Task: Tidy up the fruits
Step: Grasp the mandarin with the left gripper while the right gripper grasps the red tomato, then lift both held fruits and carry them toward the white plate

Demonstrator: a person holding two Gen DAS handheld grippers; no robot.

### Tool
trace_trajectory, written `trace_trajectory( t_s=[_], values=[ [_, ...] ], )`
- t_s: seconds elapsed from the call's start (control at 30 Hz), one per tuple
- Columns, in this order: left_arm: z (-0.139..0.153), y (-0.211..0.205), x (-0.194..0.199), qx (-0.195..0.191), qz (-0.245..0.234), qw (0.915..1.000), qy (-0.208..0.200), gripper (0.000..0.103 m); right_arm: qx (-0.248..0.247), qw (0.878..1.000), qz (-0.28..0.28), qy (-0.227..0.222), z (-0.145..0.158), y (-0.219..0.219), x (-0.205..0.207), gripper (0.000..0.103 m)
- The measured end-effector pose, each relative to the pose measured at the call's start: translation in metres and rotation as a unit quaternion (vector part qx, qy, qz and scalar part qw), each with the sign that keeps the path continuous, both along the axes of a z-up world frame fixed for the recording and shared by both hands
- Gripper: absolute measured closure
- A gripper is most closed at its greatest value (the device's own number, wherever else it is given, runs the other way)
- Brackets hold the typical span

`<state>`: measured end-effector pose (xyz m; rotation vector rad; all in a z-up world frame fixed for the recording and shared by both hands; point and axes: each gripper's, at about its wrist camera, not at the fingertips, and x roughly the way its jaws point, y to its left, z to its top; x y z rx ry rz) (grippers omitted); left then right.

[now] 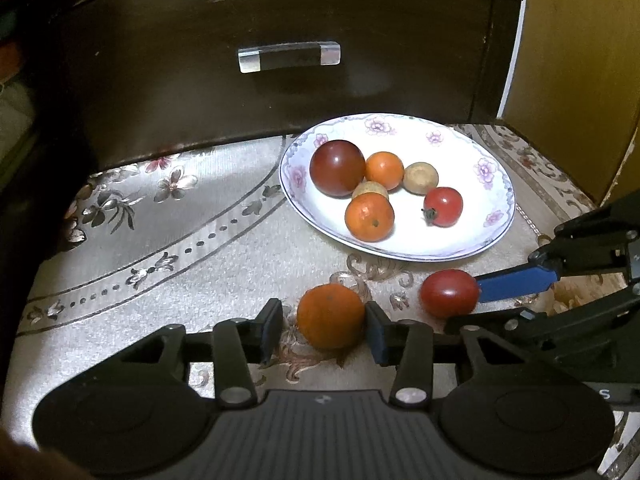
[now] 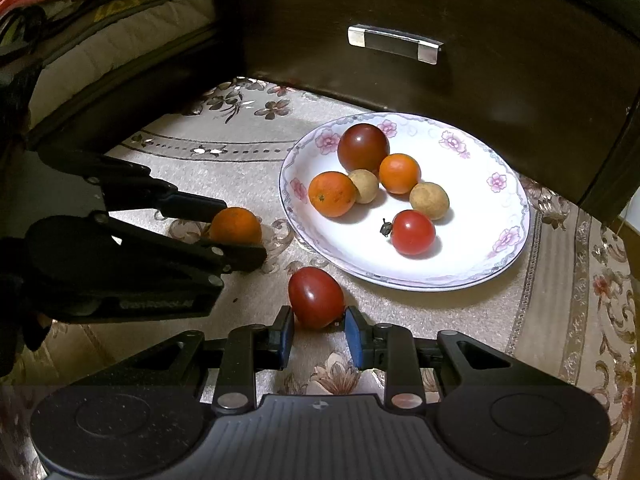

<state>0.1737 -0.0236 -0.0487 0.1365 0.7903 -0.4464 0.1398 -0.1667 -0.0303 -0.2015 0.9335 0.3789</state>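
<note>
Floral cloth [image 1: 208, 240] covers the surface you are working on, and a dark drawer front [image 1: 280, 60] with a clear handle [image 1: 289, 56] rises behind it. Your plate [image 1: 472, 184], white with pink flowers on its rim, sits on the cloth just below the drawer front and holds six fruits: a big dark tomato [image 1: 337, 168], two small oranges close to it, two tan round fruits, and a small red tomato [image 1: 443, 206] lying a little apart from the rest. Two fruits lie on the cloth in front of the plate. Your left gripper [image 1: 324, 328] is spread around a loose orange [image 1: 330, 316]; the right-hand pad looks to be touching the fruit, while the left pad [image 1: 272, 326] stands a little off it with cloth showing in the gap. Your right gripper [image 2: 318, 332] brackets a loose tomato [image 2: 316, 297], its jaws set about as wide as the fruit; you cannot tell from either view whether the blue pads [image 2: 354, 336] press the skin. The two fruits are near each other, orange to the left and tomato to the right, both just short of the plate's near rim. From the left wrist view your right gripper's blue finger meets the tomato's side.
</note>
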Motion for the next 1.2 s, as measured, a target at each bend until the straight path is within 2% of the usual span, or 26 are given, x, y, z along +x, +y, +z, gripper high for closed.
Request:
trace_trajectory(
  t_s=[0.07,0.57,0.9,1.2],
  values=[
    [0.001,0.0,-0.001,-0.004,-0.004,1.0,0.002,0.062,0.001,1.0,-0.002,-0.001,0.0,0.0,0.001,0.079],
    [0.011,0.002,-0.031,0.022,-0.019,0.9994,0.017,0.063,0.004,1.0,-0.013,0.003,0.007,-0.001,-0.003,0.083],
    [0.015,0.002,-0.067,0.038,-0.031,0.998,0.039,0.063,-0.005,1.0,-0.015,0.025,0.013,-0.009,-0.039,0.083],
    [0.016,0.004,-0.09,0.042,-0.022,0.9976,0.05,0.063,-0.015,0.999,-0.011,0.048,0.011,-0.008,-0.065,0.085]
  ],
)
